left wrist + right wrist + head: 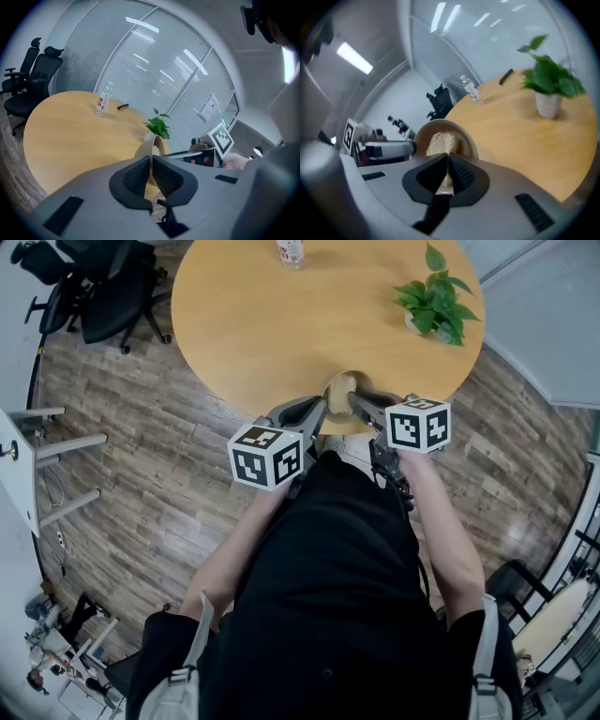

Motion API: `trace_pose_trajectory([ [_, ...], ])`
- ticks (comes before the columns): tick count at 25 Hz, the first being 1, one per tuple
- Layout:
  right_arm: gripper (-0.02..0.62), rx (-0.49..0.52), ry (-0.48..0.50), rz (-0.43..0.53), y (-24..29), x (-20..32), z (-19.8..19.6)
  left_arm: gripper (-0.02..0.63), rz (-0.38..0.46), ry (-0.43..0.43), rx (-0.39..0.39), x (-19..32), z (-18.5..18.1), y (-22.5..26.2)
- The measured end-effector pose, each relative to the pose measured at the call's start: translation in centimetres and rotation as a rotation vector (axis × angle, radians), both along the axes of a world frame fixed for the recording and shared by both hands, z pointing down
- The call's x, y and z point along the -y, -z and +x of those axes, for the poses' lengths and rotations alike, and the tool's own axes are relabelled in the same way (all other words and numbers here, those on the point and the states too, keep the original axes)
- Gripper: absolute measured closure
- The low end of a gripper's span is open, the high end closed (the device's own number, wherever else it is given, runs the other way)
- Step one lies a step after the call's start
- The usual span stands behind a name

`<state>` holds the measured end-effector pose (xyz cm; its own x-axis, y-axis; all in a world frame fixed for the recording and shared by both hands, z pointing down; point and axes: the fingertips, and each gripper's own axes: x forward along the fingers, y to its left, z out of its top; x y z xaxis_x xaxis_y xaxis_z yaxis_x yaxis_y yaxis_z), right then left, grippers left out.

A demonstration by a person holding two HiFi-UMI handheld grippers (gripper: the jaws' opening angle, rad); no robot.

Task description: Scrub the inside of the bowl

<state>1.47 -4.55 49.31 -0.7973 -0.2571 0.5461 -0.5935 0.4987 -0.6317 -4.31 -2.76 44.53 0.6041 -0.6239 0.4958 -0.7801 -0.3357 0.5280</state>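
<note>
Bowl (341,388) sits just inside the table's (262,324) near edge, right in front of the person, tipped up on its side so the opening faces the right gripper (354,399). Whether its underside touches the table top cannot be told. Left gripper (151,159): jaws nearly together, pads pinching the bowl's thin rim, which runs up between them. Right gripper: jaws closed on a pale, coarse sponge (440,143), which lies against the inner wall of the bowl, inside the rim all round. The two grippers meet at the bowl from either side, their tips close together above the table's near edge, and the marker cubes hang back off the table over the person's front. Table top beyond the bowl is mostly bare wood: a wide open stretch runs from the bowl to the far edge. Potted plant (436,301) stands near the table's right edge, well apart from the bowl. Water bottle (292,251) stands at the far edge, with a small dark pen-like thing (122,107) just beside it. Office chairs (103,287) stand off the table's far left edge on the plank floor (141,427). Floor to the left of the table is open between the chairs and the person.
</note>
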Motion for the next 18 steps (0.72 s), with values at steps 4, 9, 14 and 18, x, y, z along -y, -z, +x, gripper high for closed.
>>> trace_pose_trajectory([
  [4, 0.571, -0.271, 0.262, 0.283, -0.1, 0.4, 0.7, 0.581, -0.022, -0.014, -0.006, -0.1, 0.5, -0.5],
  [9, 0.571, -0.448, 0.411, 0.528, 1.3, 0.9, 0.8, 0.58, -0.051, -0.018, -0.02, -0.3, 0.7, -1.1],
  [14, 0.571, -0.507, 0.48, 0.713, 2.7, 0.7, 0.2, 0.583, -0.111, 0.033, -0.049, -0.1, -0.1, -2.2],
  [18, 0.571, -0.515, 0.474, 0.792, 4.1, 0.7, -0.2, 0.586, -0.147, 0.069, -0.08, -0.1, -1.0, -2.9],
])
